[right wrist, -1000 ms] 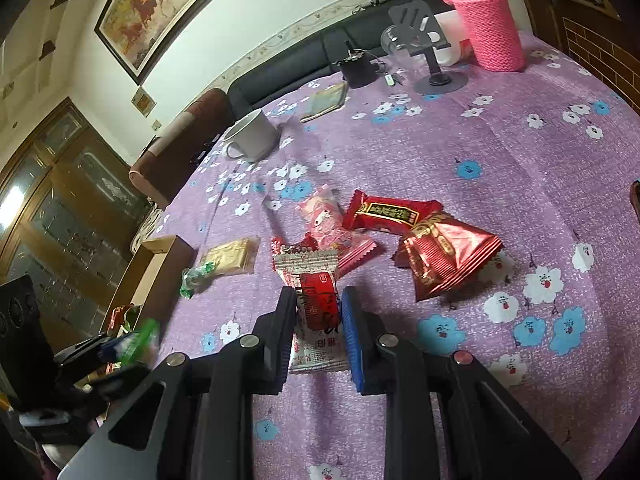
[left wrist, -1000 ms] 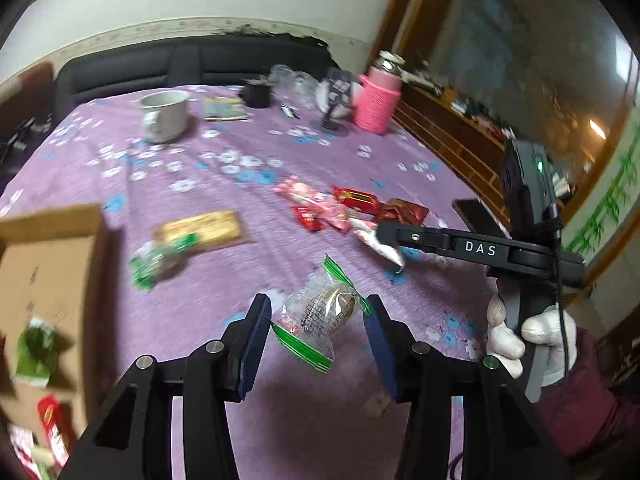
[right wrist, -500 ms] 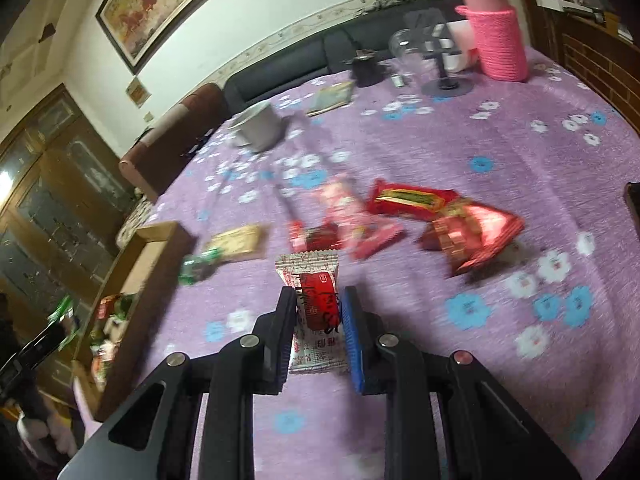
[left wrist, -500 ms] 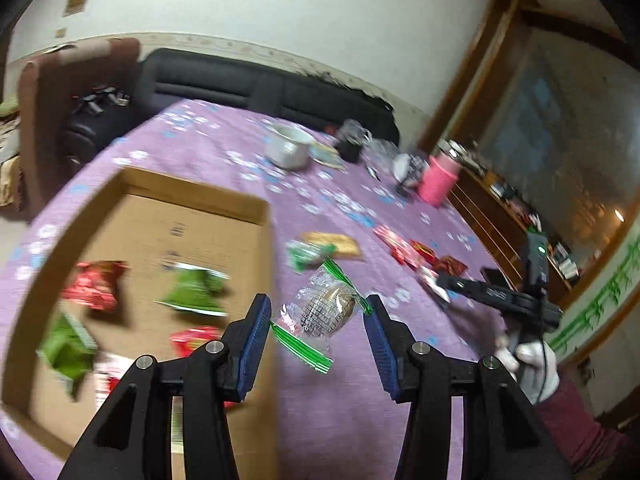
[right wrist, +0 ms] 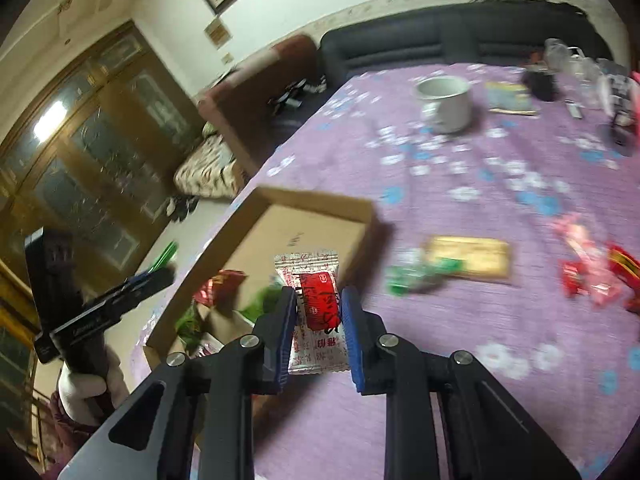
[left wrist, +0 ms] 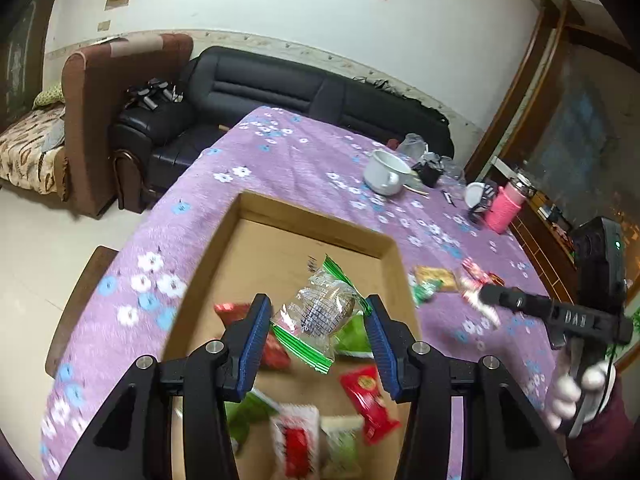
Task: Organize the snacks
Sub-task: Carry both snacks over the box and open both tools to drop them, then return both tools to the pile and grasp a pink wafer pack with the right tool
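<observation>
1. Left wrist view: we hold the left gripper [left wrist: 316,330] part-way open over the cardboard box [left wrist: 280,216], its blue pads pinching the clear green-edged snack bag [left wrist: 320,314] by its sides so it can fall straight in among the packets already there.
2. Right wrist view: our right gripper [right wrist: 319,322] is nearly closed on the flat red-and-white sachet [right wrist: 318,308], held upright near the box's edge, likely next to go in.
3. On the purple tablecloth [right wrist: 460,184], several snacks [right wrist: 468,258] lie loose, well apart from the box.
</observation>
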The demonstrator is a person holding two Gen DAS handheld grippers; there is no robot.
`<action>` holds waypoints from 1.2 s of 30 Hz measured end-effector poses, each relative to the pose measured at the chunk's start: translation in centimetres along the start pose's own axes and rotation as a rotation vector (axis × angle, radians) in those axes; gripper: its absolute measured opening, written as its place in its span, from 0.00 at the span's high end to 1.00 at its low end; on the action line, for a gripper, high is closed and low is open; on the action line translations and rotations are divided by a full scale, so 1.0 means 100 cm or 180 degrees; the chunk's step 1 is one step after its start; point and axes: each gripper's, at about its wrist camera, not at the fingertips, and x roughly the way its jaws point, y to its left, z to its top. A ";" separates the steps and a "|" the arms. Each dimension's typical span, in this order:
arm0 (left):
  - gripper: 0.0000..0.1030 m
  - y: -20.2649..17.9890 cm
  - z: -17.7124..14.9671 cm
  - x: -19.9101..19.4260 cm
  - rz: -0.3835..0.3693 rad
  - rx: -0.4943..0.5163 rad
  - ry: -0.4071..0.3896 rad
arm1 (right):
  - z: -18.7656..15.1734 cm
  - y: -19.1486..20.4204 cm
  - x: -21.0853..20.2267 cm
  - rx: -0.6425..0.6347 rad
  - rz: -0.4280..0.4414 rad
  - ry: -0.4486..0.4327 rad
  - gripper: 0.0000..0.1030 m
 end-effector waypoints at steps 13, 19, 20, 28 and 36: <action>0.50 0.037 0.026 0.065 -0.0232 -0.0366 0.0438 | 0.022 0.050 0.087 -0.0106 -0.0101 0.0332 0.78; 0.45 0.046 0.025 0.074 -0.0239 -0.0485 0.0478 | 0.024 0.057 0.105 -0.0139 -0.0122 0.0394 0.78; 0.44 0.047 0.025 0.075 -0.0251 -0.0502 0.0482 | 0.024 0.057 0.107 -0.0143 -0.0119 0.0405 0.76; 0.35 0.042 0.025 0.062 -0.0221 -0.0562 0.0414 | 0.023 0.057 0.097 -0.0146 -0.0046 0.0314 0.70; 0.15 0.003 0.029 0.017 -0.0297 -0.0507 0.0114 | 0.015 0.027 0.036 -0.0052 -0.0023 0.0039 0.61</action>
